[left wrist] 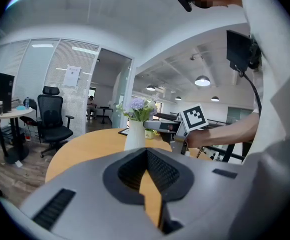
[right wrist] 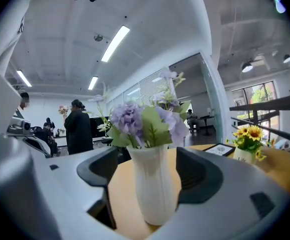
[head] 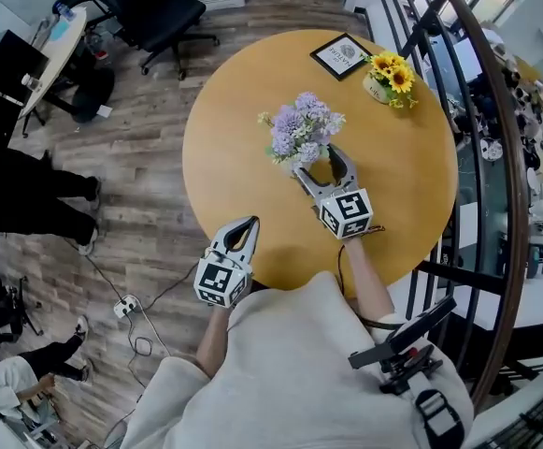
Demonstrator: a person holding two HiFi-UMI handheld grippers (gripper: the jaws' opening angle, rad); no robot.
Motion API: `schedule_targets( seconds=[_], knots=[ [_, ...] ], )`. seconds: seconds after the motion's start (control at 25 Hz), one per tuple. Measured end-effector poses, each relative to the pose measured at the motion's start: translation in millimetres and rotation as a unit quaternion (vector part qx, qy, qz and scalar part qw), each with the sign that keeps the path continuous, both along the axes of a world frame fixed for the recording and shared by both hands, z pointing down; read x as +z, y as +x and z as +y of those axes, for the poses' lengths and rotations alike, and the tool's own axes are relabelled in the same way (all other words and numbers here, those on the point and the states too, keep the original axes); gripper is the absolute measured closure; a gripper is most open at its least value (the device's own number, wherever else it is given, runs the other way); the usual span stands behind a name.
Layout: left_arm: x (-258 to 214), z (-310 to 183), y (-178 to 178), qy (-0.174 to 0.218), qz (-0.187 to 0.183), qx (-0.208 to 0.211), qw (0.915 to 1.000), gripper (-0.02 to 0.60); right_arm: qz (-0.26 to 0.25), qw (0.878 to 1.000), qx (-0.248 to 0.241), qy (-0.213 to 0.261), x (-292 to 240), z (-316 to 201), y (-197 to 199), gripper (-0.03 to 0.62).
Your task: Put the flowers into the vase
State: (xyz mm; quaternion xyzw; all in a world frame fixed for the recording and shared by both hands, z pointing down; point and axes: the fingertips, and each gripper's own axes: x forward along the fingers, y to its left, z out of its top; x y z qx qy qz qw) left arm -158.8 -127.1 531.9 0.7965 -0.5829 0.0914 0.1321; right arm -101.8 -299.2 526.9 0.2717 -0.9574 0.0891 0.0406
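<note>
A white vase (right wrist: 154, 189) filled with pale purple flowers (head: 301, 129) stands upright near the middle of the round wooden table (head: 234, 110). My right gripper (head: 318, 162) is open, one jaw on each side of the vase, with a visible gap between the pads and its body. In the right gripper view the flowers (right wrist: 145, 121) rise above the jaws. My left gripper (head: 250, 223) hovers at the table's near edge, shut and empty. From the left gripper view I see the vase (left wrist: 134, 135) and the right gripper (left wrist: 157, 126) beside it.
A small pot of sunflowers (head: 390, 78) and a framed card (head: 342, 56) sit at the table's far side. A black office chair (head: 150, 7) stands beyond the table. People's legs (head: 28, 195) are at the left, and a curved railing (head: 495, 157) at the right.
</note>
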Motion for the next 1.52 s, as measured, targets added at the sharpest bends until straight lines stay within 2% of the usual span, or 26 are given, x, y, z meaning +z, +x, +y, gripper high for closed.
schedule_targets(
  seconds=[0.28,0.4,0.64,0.76,0.96,1.16,1.36,1.52],
  knots=[
    [-4.0,-5.9,13.2,0.007,-0.002,0.007,1.0,0.575,0.018,0.999,0.018,-0.043,29.3,17.9,32.8,0.237],
    [-5.3,-6.7,18.4,0.009,-0.006,0.006,0.9999,0.575,0.014,0.998,0.005,-0.067,40.8,37.4,45.1,0.247],
    [-5.8,1.6,31.4,0.015,-0.012,-0.005,0.9998,0.575,0.019,0.996,-0.012,-0.087,58.7,73.4,71.2,0.484],
    [-4.1,5.8,42.7,0.014,-0.01,-0.002,0.9999,0.575,0.029,0.995,-0.011,-0.09,65.1,86.3,85.0,0.577],
    [-5.6,10.8,68.8,0.019,-0.006,0.023,0.9995,0.575,0.033,0.994,0.01,-0.103,71.3,109.3,116.7,0.585],
    [-8.4,25.5,82.6,0.041,-0.004,0.054,0.9977,0.575,0.043,0.993,0.034,-0.103,78.5,140.9,131.7,0.586],
    [-7.8,66.0,89.1,0.05,0.006,0.058,0.997,0.575,0.05,0.993,0.049,-0.099,73.7,179.1,141.3,0.586],
    [-6.4,109.0,80.9,0.051,0.01,0.052,0.9973,0.575,0.054,0.993,0.058,-0.092,67.9,215.4,137.7,0.586]
  ],
)
